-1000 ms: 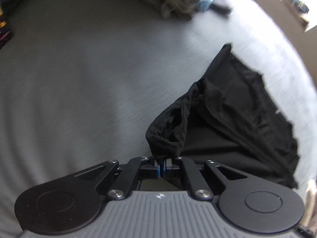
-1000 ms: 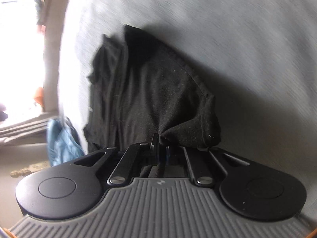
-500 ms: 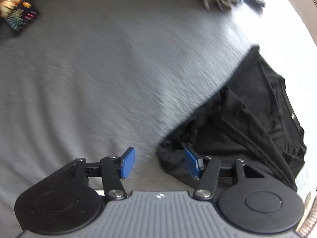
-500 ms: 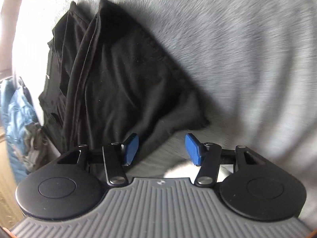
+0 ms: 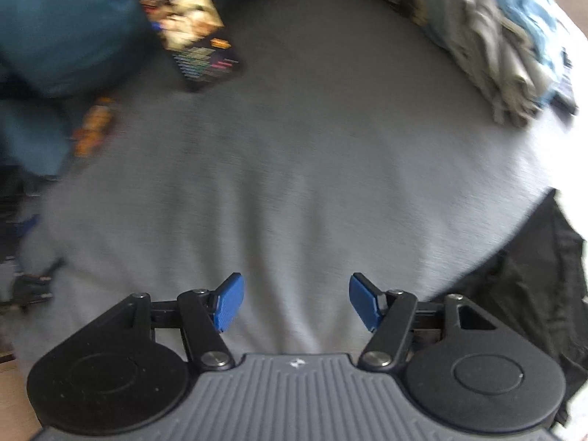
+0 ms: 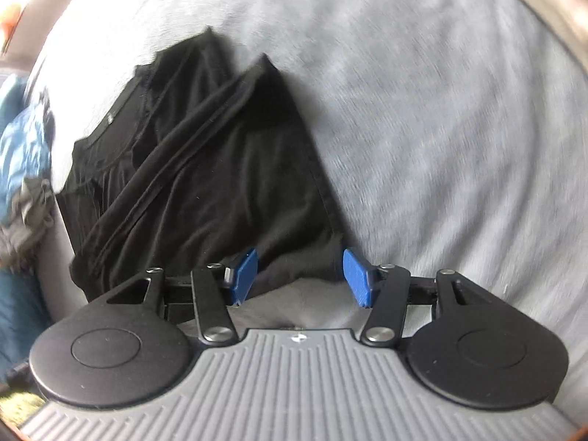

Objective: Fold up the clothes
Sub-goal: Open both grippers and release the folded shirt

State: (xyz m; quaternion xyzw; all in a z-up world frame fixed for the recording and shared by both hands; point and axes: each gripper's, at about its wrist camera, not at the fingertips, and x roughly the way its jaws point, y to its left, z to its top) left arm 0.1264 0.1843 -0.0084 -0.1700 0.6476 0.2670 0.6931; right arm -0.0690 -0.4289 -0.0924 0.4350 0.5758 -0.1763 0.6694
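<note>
Left gripper: jaws wide apart, holding nothing, over bare grey bedsheet.
Right gripper: jaws spread, empty, near hem between its pads.
Black garment: partly folded; long axis runs near-right to far-left; the right gripper is nearer it.
</note>
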